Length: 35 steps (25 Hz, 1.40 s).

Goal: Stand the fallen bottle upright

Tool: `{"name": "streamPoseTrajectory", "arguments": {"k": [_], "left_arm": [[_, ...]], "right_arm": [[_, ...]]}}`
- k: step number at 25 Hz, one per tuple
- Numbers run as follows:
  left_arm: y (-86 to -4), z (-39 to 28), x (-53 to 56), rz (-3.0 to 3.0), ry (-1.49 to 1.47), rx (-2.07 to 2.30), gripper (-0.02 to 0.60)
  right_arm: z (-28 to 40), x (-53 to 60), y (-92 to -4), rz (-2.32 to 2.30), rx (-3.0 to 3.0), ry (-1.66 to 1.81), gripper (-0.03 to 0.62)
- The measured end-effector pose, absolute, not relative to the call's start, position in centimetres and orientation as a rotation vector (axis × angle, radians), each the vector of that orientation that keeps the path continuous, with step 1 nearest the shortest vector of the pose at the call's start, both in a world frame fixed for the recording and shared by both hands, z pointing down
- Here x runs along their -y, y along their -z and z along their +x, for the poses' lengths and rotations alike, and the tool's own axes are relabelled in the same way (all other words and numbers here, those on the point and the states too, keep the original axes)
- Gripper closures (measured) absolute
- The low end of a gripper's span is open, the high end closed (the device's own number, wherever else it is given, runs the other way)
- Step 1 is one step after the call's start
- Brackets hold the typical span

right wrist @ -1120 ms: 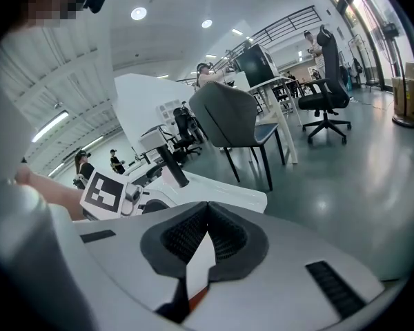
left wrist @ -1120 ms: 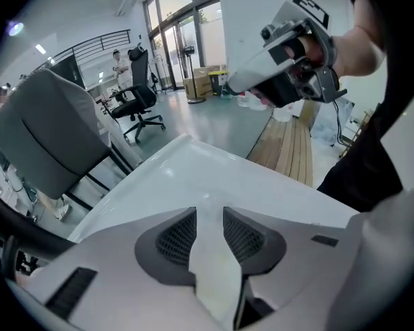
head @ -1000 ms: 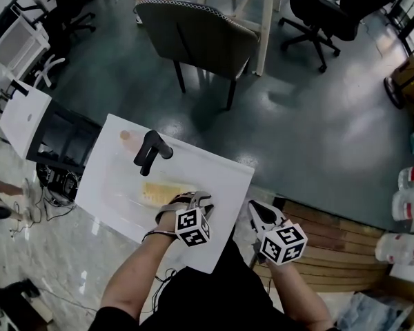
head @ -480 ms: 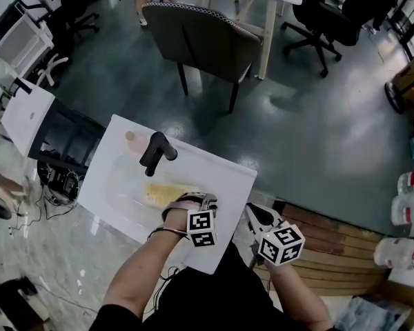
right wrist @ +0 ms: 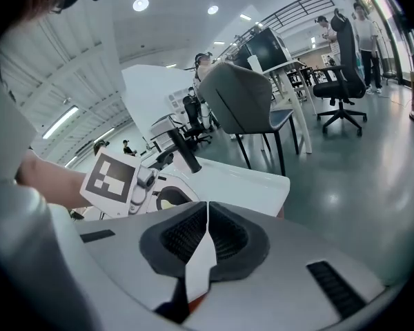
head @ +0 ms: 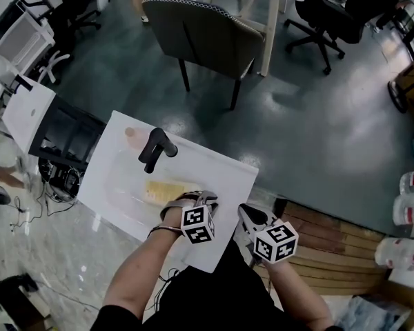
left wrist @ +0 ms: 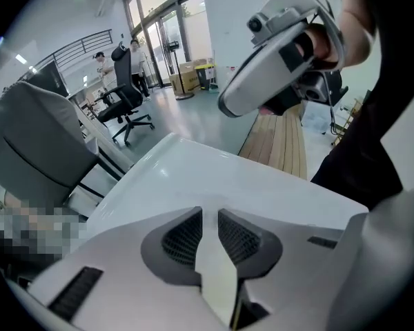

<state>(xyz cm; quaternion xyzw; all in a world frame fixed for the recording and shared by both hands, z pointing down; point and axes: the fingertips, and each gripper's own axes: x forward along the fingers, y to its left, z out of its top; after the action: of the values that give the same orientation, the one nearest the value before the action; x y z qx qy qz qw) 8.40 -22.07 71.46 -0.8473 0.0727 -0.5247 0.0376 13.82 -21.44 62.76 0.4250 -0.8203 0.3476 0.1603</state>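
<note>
A yellowish bottle (head: 164, 190) lies on its side in the basin of the white sink (head: 224, 174), just in front of the black faucet (head: 155, 149). My left gripper (head: 196, 200) points down at the bottle's right end, over the sink's near rim. Its jaws have just been closing, a gap remains, and nothing is between them (left wrist: 208, 216). My right gripper (head: 247, 216) hovers off the sink's right corner. Its jaws have just been opening, stand a hairline apart and are empty (right wrist: 207, 209). The right gripper view shows the bottle (right wrist: 167, 200) behind the left gripper (right wrist: 134, 181).
A small pinkish bottle (head: 131, 135) stands left of the faucet. Beyond the sink are a grey chair (head: 200, 36) and an office chair (head: 324, 12). A wooden slatted platform (head: 331, 233) lies at the right, with white containers (head: 410, 205) past it. A dark screen (head: 65, 136) sits at the left.
My right gripper has edged left, closer to the sink's right corner. My left gripper has kept its place over the bottle's end.
</note>
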Motion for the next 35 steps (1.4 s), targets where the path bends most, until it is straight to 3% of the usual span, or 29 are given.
{"name": "streamPoseTrajectory", "arguments": {"k": [20,22,25,33,35], "left_arm": [[-67.8,9.4,21.8,-2.870,1.377,-0.317,0.514],[-65.8,9.1,22.9,-3.026,1.223,-0.420,0.567],[-61.4,8.4,26.0,-3.188,0.961,-0.643,0.569],[-67.2,6.5,24.3,-2.892,1.381,-0.381,0.564],[-67.8,6.8,23.2,-2.914,1.396,-0.297,0.499]], "right_arm": [[13.7,22.9,-63.3,1.127,2.342,-0.964,0.552],[13.1,23.1,-63.2,1.108,2.355,-0.969,0.543],[12.0,23.1,-63.4,1.053,2.365,-0.988,0.500],[12.5,23.8,-64.8,1.115,2.310,-0.998,0.487],[12.7,23.9,-64.9,1.125,2.304,-1.001,0.488]]}}
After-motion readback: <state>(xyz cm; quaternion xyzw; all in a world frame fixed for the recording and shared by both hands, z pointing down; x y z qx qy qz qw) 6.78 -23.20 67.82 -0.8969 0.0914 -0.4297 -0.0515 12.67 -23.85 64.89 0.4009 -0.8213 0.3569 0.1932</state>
